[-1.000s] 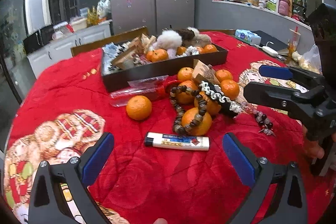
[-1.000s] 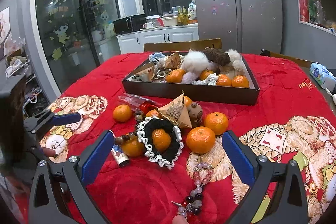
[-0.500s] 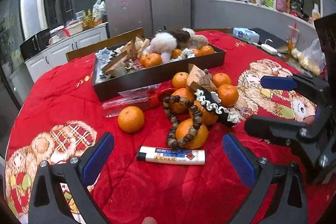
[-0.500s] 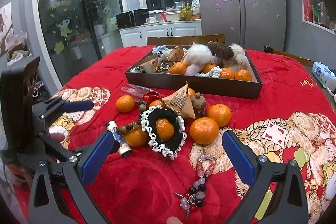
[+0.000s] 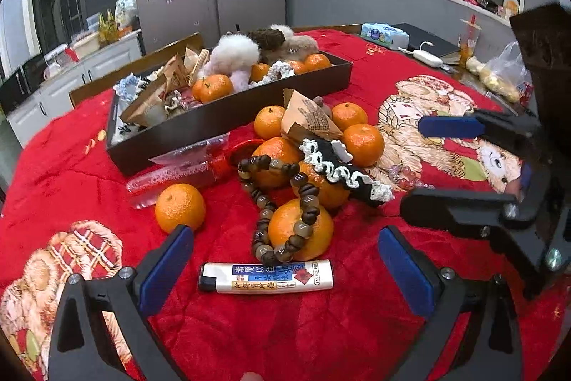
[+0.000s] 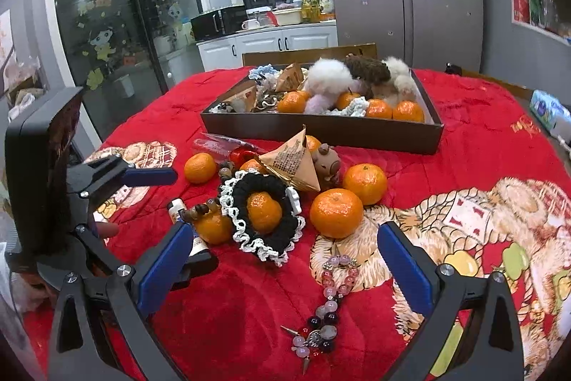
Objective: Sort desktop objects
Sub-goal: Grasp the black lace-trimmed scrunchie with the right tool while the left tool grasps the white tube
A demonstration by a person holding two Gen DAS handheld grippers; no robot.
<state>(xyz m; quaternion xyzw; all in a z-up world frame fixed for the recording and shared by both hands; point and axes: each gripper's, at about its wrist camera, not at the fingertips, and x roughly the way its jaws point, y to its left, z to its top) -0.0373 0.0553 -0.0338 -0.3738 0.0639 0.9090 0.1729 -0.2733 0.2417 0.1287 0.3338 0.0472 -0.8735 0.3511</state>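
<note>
Lying flat: white lighter (image 5: 267,277), blue-red label.

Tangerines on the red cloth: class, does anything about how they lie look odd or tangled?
Yes. A brown bead bracelet is draped over the nearest tangerine, and a black crocheted scrunchie rings another tangerine like a collar. Accessories and fruit are entangled, unsorted. Both the left gripper and right gripper are open.
</note>
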